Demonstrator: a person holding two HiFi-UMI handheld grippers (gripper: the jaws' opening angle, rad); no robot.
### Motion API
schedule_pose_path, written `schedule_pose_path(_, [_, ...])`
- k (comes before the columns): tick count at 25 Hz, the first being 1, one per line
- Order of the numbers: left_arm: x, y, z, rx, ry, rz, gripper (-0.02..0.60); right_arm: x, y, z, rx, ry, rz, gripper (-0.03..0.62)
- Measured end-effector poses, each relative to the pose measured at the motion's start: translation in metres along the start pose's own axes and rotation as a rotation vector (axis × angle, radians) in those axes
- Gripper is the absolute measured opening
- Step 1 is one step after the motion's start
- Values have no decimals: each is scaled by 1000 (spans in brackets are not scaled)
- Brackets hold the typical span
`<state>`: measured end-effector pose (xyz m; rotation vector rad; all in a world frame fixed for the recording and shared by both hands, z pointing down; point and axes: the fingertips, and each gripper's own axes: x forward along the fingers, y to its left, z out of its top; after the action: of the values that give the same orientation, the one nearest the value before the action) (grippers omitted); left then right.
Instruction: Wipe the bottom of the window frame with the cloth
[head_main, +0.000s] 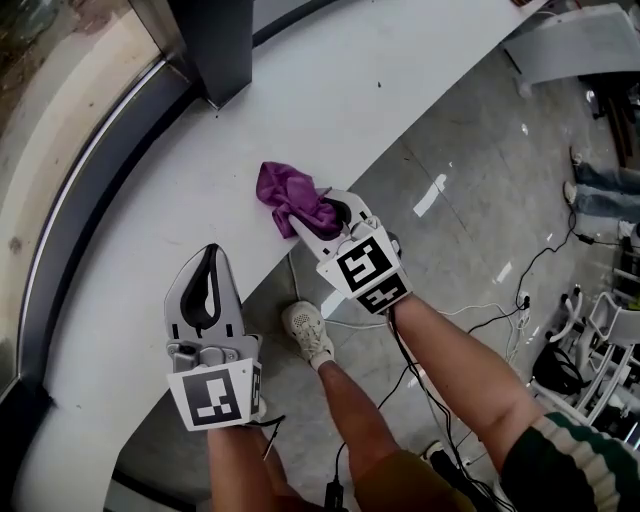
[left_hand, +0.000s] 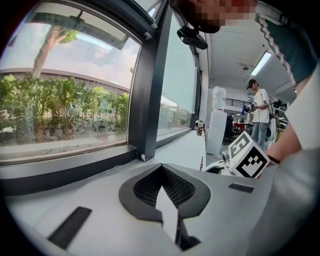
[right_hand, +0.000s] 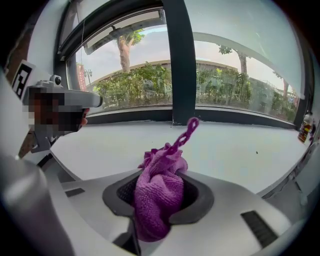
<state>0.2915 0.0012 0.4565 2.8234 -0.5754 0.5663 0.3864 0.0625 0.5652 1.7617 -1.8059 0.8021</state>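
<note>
Purple microfibre cloth (head_main: 292, 198) sits bunched in the right gripper (head_main: 322, 215), its jaws clamped on it, over the white curved sill (head_main: 380, 90). The left gripper (head_main: 209, 262) is closed on nothing. Wiping looks not yet begun. Next, the cloth must reach the dark bottom window frame (head_main: 100, 190) and press down.

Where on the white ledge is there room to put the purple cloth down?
The white ledge is bare between the dark post and the purple cloth, and between the window frame and the left hand-held gripper. It is crowded near the ledge's edge, where the right hand-held gripper holds the cloth.
</note>
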Motion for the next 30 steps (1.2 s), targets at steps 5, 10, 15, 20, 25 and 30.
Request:
schedule_pose_path(5, [-10,-13,-14,24,24,-5,8,-18,7,-18,5,4,11,141])
schedule_pose_path(10, [-21,-11,-23,-64,35,-2,8,-25,7,-28,45,2,16,143])
schedule_pose_path(15, [-23,-15,-20,-81,12,8,8,-26,9,-26,54,-13,12,143])
schedule_pose_path(20, [-28,-23,-21,-87,-15,4,8,-30,20,-32,51,-40,15,143])
schedule_pose_path(25, [-41,-17,-29,-106,-25,3,8,-30,36,-37,26,-32,18,143])
schedule_pose_path(30, [-70,1,-30,-78,-33,26,8,-26,68,-38,-12,-10,44,143])
